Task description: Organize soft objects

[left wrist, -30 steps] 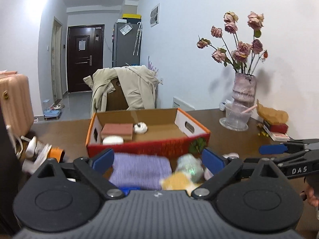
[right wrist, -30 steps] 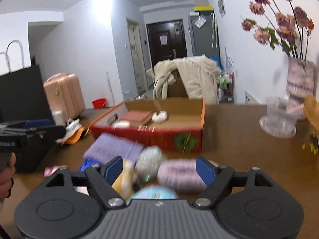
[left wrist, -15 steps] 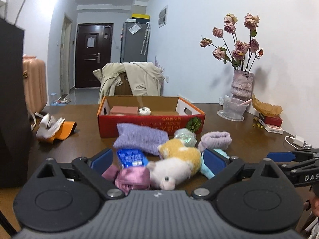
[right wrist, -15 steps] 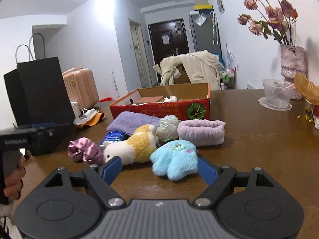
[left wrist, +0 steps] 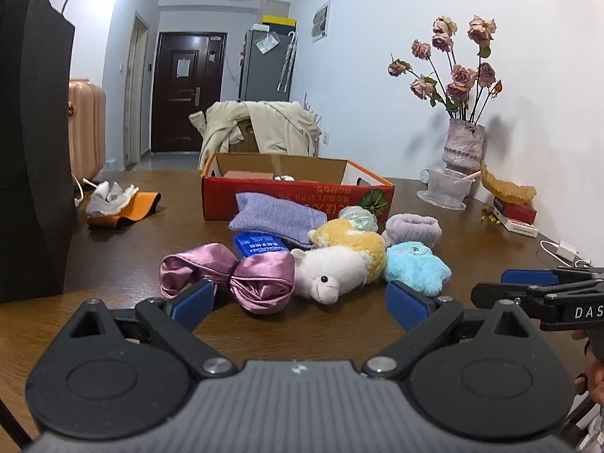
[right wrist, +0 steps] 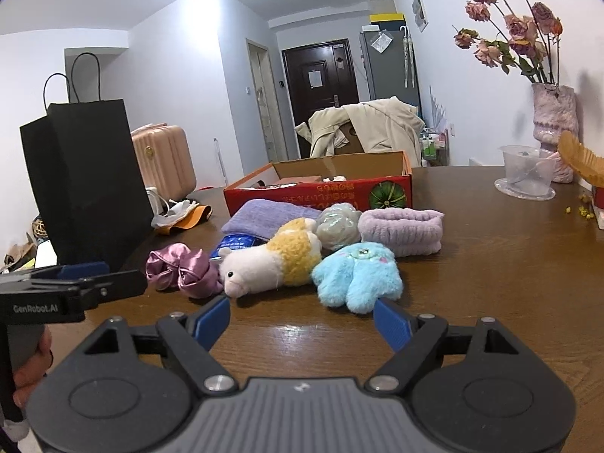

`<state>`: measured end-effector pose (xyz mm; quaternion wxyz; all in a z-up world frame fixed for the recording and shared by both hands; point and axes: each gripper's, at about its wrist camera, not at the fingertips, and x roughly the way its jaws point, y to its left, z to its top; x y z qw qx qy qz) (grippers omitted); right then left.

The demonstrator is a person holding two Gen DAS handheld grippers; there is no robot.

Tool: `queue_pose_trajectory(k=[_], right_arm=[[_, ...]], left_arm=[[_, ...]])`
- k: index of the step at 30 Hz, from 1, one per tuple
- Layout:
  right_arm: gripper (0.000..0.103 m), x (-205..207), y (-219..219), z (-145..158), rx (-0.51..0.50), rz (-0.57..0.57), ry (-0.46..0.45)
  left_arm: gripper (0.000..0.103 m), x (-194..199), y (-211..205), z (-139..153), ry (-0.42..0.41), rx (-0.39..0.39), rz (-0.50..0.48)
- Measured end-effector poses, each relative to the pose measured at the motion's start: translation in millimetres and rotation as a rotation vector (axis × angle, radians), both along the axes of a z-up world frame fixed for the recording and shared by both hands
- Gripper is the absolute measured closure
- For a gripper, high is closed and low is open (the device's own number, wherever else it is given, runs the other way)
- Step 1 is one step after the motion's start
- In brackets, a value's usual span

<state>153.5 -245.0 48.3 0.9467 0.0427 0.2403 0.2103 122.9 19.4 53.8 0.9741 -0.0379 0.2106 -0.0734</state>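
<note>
Pile of soft objects on worktop, just in front of the red box (left wrist: 298, 192). We hold left claw (left wrist: 300, 300) and right claw (right wrist: 302, 321) released, empty. Risk: satin scrunchie (left wrist: 230, 275) touches llama plush (left wrist: 336, 264); a wide grab could drag both.

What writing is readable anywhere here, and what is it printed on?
"GenRobot.AI": side of the left gripper.
"DAS", cut off at the frame edge: side of the right gripper.
Red box: gold print, upside down, unreadable.
Blue packet: print too small.
Door notice: blurred.
</note>
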Motion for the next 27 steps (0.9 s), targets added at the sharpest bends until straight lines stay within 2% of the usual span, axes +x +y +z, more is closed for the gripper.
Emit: queue_pose_trajectory(k=[6, 9, 11, 13, 15, 18, 22, 23, 24, 26, 27], right_arm=[[0.026, 40, 6, -2, -0.017, -0.004, 0.040], [0.030, 65, 7, 0, 0.000, -0.008, 0.063], [0.036, 84, 11, 1, 0.013, 0.008, 0.072], [0.040, 105, 19, 1, 0.023, 0.034, 0.086], [0.040, 126, 28, 0, 0.032, 0.058, 0.103], [0.042, 159, 43, -7, 0.051, 0.091, 0.153], [0.045, 180, 55, -25, 0.063, 0.126, 0.219], [0.046, 179, 52, -28, 0.085, 0.132, 0.230], [0.054, 178, 47, -29, 0.107, 0.136, 0.234], [0.054, 173, 37, -31, 0.137, 0.110, 0.244], [0.055, 170, 33, -32, 0.147, 0.096, 0.244]], left_arm=[[0.004, 32, 0, 1, 0.036, -0.020, -0.008], [0.009, 50, 0, 12, 0.027, -0.039, -0.044], [0.020, 64, -2, 16, 0.029, -0.061, -0.078], [0.040, 84, -6, 13, 0.088, -0.075, -0.109], [0.047, 101, -11, 4, 0.142, -0.089, -0.135], [0.047, 120, -15, -11, 0.191, -0.074, -0.119], [0.028, 133, -9, -26, 0.236, -0.070, -0.114], [0.028, 133, -9, -27, 0.236, -0.072, -0.120], [0.027, 135, -10, -27, 0.239, -0.082, -0.132], [0.028, 140, -15, -30, 0.277, -0.112, -0.170], [0.031, 142, -19, -32, 0.303, -0.116, -0.181]])
